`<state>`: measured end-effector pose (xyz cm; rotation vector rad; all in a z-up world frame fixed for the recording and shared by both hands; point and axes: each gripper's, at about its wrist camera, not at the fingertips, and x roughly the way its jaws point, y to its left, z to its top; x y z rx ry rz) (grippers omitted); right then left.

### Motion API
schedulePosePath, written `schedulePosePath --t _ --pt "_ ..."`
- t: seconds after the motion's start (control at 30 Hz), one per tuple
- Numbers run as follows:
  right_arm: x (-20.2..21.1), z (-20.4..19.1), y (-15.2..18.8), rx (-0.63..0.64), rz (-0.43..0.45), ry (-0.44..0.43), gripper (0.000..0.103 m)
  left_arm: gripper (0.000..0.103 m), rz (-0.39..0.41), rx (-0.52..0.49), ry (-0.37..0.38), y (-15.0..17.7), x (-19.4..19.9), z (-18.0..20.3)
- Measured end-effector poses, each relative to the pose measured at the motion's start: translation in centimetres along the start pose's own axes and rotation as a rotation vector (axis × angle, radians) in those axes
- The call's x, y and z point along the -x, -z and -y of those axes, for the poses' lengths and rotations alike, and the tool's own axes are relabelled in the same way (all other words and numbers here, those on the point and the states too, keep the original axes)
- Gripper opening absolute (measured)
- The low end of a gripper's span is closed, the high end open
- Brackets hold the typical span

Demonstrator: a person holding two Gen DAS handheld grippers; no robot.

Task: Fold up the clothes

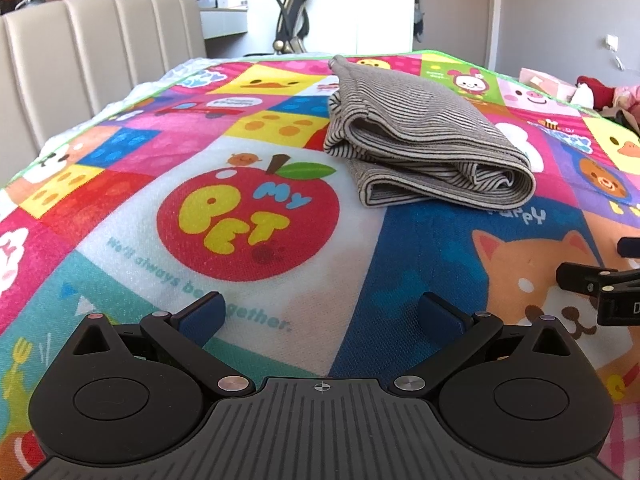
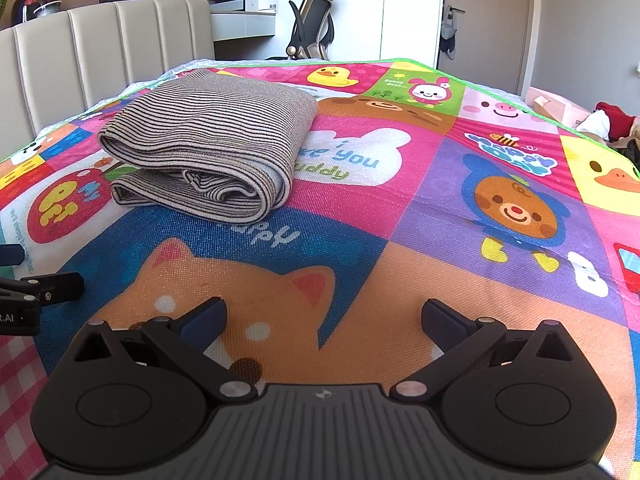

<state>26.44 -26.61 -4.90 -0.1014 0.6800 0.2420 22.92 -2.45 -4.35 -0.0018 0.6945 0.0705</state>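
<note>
A bright cartoon play mat [image 2: 400, 216] covers the bed; behind stand a headboard [image 2: 100, 44] and probably an office chair [image 2: 314, 24].

Ribbed striped knit garment [image 1: 420, 132], woven-textured printed mat [image 1: 248, 280]

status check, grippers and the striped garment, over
Left gripper open, empty. Right gripper open, empty. Striped garment lies folded on the cartoon mat, clear of both. Nothing in the way.
</note>
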Motion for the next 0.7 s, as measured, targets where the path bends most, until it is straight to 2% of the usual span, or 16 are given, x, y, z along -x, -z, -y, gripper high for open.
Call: schedulePosePath --t 0.17,0.23,0.33,0.4,0.47,0.7 --pt "0.0 0.0 0.0 -0.003 0.002 -0.001 0.103 0.103 0.001 -0.034 -0.003 -0.2 -0.2 0.3" --pt "0.0 0.1 0.1 -0.01 0.006 -0.007 0.103 0.103 -0.01 -0.025 0.018 -0.5 -0.3 -0.1" --pt "0.1 0.2 0.1 -0.015 0.01 -0.011 0.103 0.103 -0.05 0.044 0.05 -1.0 -0.3 -0.9" --pt "0.0 0.1 0.1 -0.016 0.008 -0.012 0.103 0.103 -0.076 0.035 0.027 -1.2 -0.3 -0.4" --pt "0.0 0.1 0.0 -0.013 0.003 -0.008 0.103 0.103 -0.058 -0.017 -0.003 -0.8 -0.2 0.4" --pt "0.0 0.1 0.1 -0.015 0.004 -0.009 0.103 0.103 -0.03 -0.007 -0.009 -0.6 -0.1 0.3"
